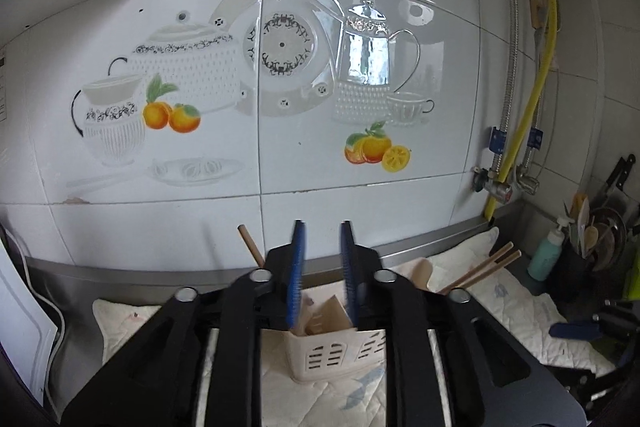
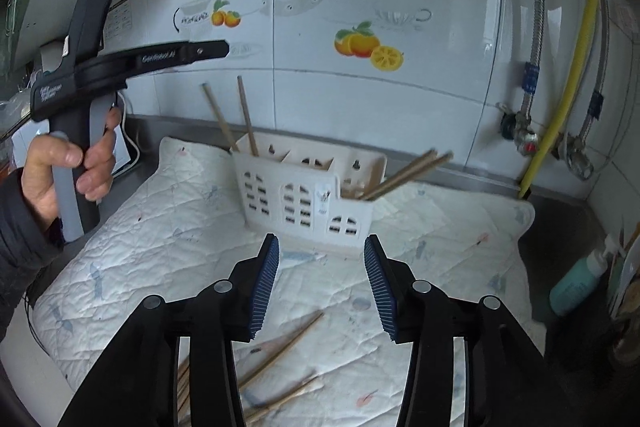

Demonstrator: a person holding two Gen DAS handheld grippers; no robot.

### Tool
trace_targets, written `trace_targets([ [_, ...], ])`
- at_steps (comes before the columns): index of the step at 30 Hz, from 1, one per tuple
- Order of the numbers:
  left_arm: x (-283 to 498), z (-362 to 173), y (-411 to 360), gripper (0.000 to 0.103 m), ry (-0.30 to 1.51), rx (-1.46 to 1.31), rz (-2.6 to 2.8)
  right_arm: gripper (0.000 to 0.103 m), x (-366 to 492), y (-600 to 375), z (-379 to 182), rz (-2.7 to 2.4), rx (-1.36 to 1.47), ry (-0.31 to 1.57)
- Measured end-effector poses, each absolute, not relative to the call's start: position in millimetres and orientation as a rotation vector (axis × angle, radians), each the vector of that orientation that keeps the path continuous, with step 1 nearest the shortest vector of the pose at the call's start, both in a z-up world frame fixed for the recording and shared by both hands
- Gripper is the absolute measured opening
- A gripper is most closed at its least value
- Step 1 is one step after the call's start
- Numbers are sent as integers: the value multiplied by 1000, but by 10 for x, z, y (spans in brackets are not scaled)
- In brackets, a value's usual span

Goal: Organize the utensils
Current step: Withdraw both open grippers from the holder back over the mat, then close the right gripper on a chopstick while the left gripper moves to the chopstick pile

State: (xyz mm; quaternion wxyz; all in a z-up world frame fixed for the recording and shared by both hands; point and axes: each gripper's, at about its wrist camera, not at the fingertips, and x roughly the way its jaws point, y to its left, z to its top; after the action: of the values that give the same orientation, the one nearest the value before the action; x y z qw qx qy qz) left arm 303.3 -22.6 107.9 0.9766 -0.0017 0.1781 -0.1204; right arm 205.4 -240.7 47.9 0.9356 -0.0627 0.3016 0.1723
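Observation:
A white slotted utensil caddy [image 2: 304, 195] stands on a quilted mat [image 2: 168, 227]; it also shows in the left wrist view [image 1: 340, 351]. Two wooden chopsticks [image 2: 246, 115] stand in its left compartment, and a pair [image 2: 408, 173] leans out of its right one. Loose chopsticks [image 2: 280, 351] lie on the mat below my right gripper [image 2: 322, 283], which is open and empty. My left gripper [image 1: 322, 267] is open and empty, raised above the caddy; in the right wrist view it [image 2: 132, 59] is held up at the left.
A tiled wall [image 1: 280, 147] stands close behind the caddy. Gas and water pipes [image 2: 560, 107] run down the right corner. A teal bottle [image 2: 576, 283] and a dark holder with spoons [image 1: 592, 247] stand at the right. A white cable [image 2: 134, 143] lies at the left.

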Motion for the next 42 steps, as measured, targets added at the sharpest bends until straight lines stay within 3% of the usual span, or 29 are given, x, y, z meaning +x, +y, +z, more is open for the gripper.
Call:
trace_targets([
  [1, 2993, 1073, -210, 50, 359, -7, -239, 44, 1965, -2409, 426, 351, -106, 623],
  [2, 2942, 1066, -191, 57, 354, -11, -232, 44, 1896, -2414, 388, 353, -87, 625],
  [5, 2747, 1063, -143, 67, 332, -14, -224, 44, 1628, -2415, 217, 342, -35, 644],
  [7, 2601, 1056, -113, 84, 323, -16, -213, 44, 1462, -2400, 98, 332, -10, 660],
  [10, 2318, 1032, -85, 98, 287, 4, -206, 43, 1177, -2396, -113, 321, 59, 693],
  [19, 1717, 766, -22, 98, 285, 48, -208, 23, 589, -2141, -810, 264, 198, 835],
  [31, 1262, 412, 183, 98, 303, 24, -203, 18, 480, -1761, -1179, 180, 239, 948],
  [42, 975, 64, 287, 98, 366, 37, -171, 13, 544, -1653, -1158, 94, 169, 963],
])
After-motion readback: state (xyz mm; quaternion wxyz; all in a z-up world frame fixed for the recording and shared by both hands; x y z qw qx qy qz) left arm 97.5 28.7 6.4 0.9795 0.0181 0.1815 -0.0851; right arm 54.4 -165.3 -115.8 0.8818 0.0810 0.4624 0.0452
